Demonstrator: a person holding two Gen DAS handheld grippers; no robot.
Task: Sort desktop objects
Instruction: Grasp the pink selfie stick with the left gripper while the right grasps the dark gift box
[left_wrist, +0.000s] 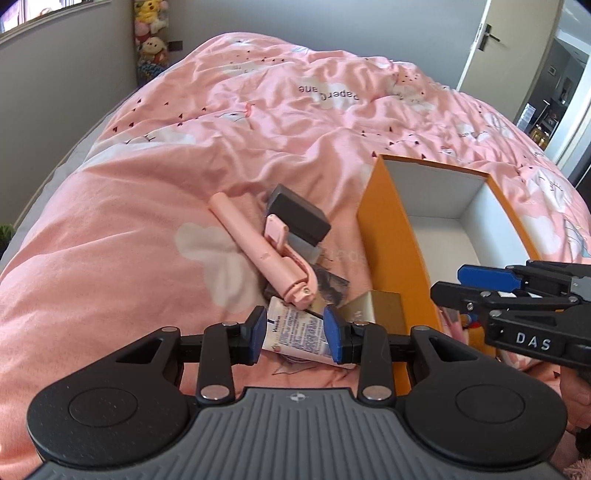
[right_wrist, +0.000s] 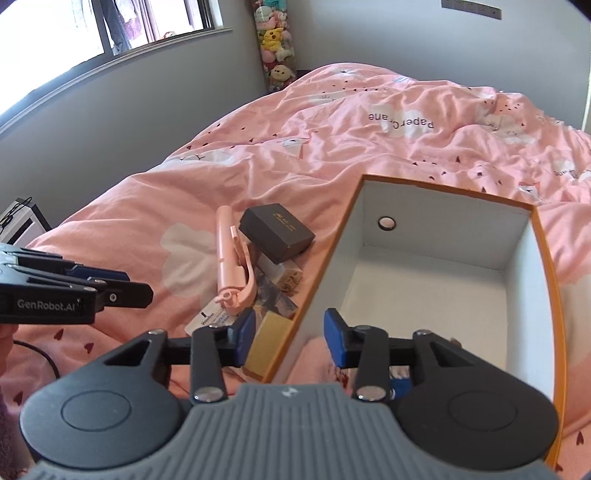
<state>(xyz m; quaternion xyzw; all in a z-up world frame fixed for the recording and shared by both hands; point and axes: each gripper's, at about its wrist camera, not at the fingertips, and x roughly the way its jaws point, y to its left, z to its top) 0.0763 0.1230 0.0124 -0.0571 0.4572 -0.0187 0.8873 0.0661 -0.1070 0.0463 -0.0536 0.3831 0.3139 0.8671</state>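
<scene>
My left gripper (left_wrist: 294, 334) stands half-wide over the cream tube (left_wrist: 295, 330), gripping nothing: light, squashy, slick, so I'd pinch mid-body. My right gripper (right_wrist: 289, 338) hangs empty, part-open, over the orange box (right_wrist: 546, 295).

Left gripper (left_wrist: 298, 334) tilted downward, jaws partly apart, blue pads (left_wrist: 258, 332) clear of any surface. Right gripper (right_wrist: 289, 338) likewise tilted downward, jaws parted with nothing clamped between them. The two grippers sit side by side, close together.
</scene>
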